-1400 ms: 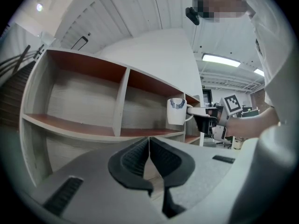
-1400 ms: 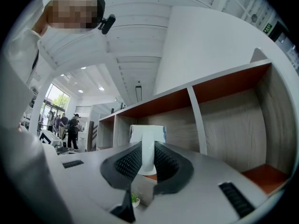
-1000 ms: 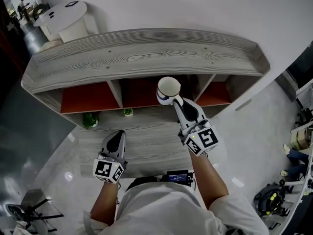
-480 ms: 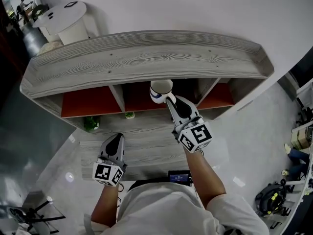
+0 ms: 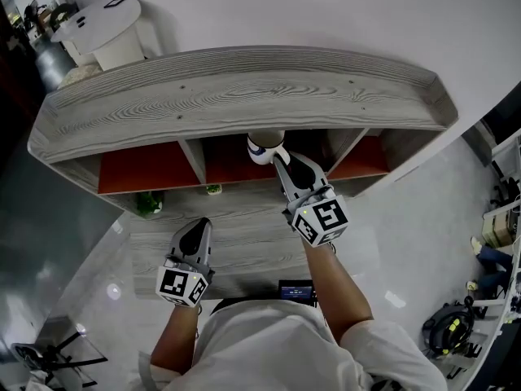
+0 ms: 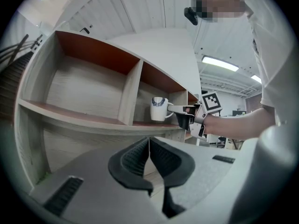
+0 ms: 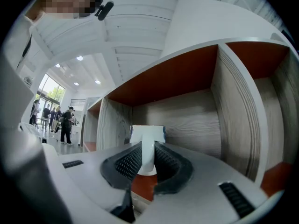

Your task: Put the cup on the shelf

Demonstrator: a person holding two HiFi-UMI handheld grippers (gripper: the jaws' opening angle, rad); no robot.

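The white ceramic cup with the blue pattern near its rim (image 5: 265, 147) stands upright at the mouth of the middle compartment of the grey wood-grain shelf unit (image 5: 244, 88), tucked just under the top board. Your right gripper (image 5: 281, 160) has it by the handle. In the right gripper view the jaws pinch that handle flat between them, the cup's body just beyond the tips. The shelf's red-brown floor lies below it, and the compartment's side walls stand clear on either hand.

From the left gripper view the cup's base looks level with the compartment floor. I cannot tell whether it is touching down or hanging just above. It also reads as close to the shelf's front lip.

So this looks like the set-down itself, and the task seems nearly done. Carry the cup a little deeper into the shelf if you can, away from that lip. Hold it upright and bring it straight down until the base sits flat on the floor. Only then spread the jaws, just enough to free the handle. Draw back out of the shelf along the handle's own line, because a sideways pull could twist or drag the cup toward the edge.

Your left gripper (image 5: 194, 228) is low in front of the shelf, well apart from the cup. Its jaws are pressed together on nothing. It has no job here, so leave it out of the compartment.
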